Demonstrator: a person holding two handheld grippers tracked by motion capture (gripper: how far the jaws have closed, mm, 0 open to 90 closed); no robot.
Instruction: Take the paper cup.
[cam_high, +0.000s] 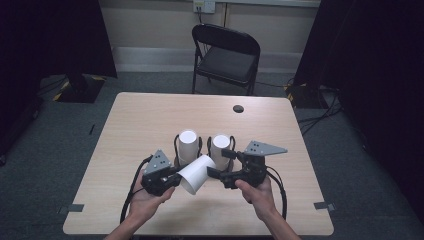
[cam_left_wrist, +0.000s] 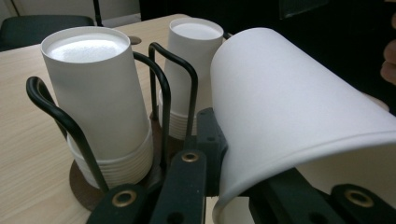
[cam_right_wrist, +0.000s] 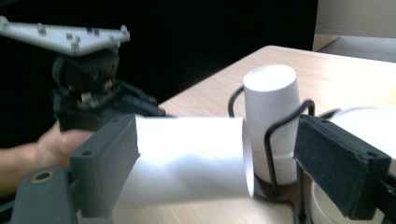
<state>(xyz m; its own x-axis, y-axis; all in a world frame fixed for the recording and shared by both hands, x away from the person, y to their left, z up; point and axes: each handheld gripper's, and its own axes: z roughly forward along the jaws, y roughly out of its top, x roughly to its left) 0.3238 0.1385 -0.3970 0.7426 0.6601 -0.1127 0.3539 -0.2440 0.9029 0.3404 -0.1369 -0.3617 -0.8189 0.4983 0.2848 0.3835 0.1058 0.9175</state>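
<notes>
A single white paper cup (cam_high: 197, 172) lies tilted on its side above the table, mouth toward me. My left gripper (cam_high: 178, 178) is shut on its rim, which bends between the jaws (cam_left_wrist: 233, 186). My right gripper (cam_high: 223, 163) stands open, its two jaws wide apart on either side of the cup's closed end (cam_right_wrist: 224, 158). Just behind, two stacks of upturned white cups (cam_high: 188, 145) (cam_high: 220, 145) stand in a black wire holder (cam_left_wrist: 163, 88) on a round brown base (cam_left_wrist: 79, 182).
The wooden table (cam_high: 150, 115) has a small dark hole (cam_high: 238, 108) near its far edge. A black folding chair (cam_high: 227, 55) stands behind the table. Dark curtains hang on both sides. Cables trail from both grippers toward the front edge.
</notes>
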